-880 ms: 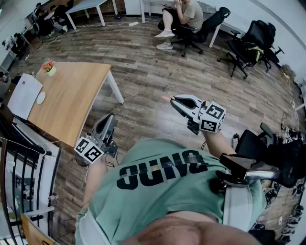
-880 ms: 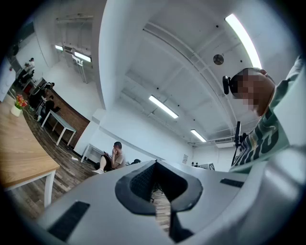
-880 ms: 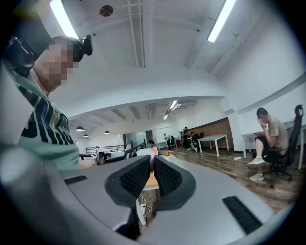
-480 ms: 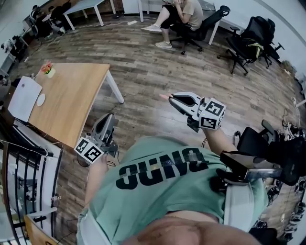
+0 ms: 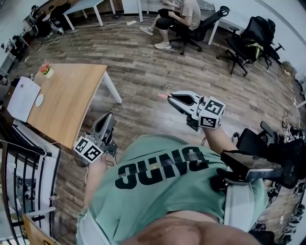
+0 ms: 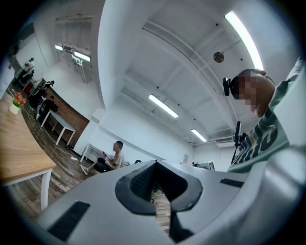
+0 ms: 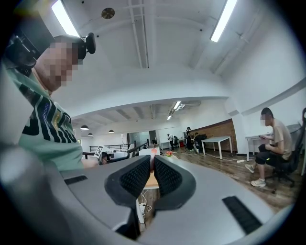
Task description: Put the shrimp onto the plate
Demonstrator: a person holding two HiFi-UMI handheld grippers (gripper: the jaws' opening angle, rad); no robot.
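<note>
A small pink shrimp (image 5: 164, 96) sticks out from the tips of my right gripper (image 5: 170, 97), which is shut on it and held at chest height over the wooden floor. In the right gripper view the shrimp (image 7: 152, 154) shows as a pink sliver between the pads of the right gripper (image 7: 152, 165). My left gripper (image 5: 110, 116) hangs low by my left side, shut with nothing in it; in its own view the left gripper (image 6: 154, 165) has its jaws meeting. A small white plate (image 5: 39, 99) lies on the wooden table (image 5: 76, 95) to my left.
On the table also lie a white sheet (image 5: 23, 97) and a small flower pot (image 5: 47, 68). A person (image 5: 184, 12) sits on an office chair ahead. Black chairs (image 5: 251, 40) stand at the right, a black railing (image 5: 19, 158) at the lower left.
My right gripper with the shrimp has drifted slightly up and left. The seated person ahead has shifted their legs. The left gripper has stayed put.
</note>
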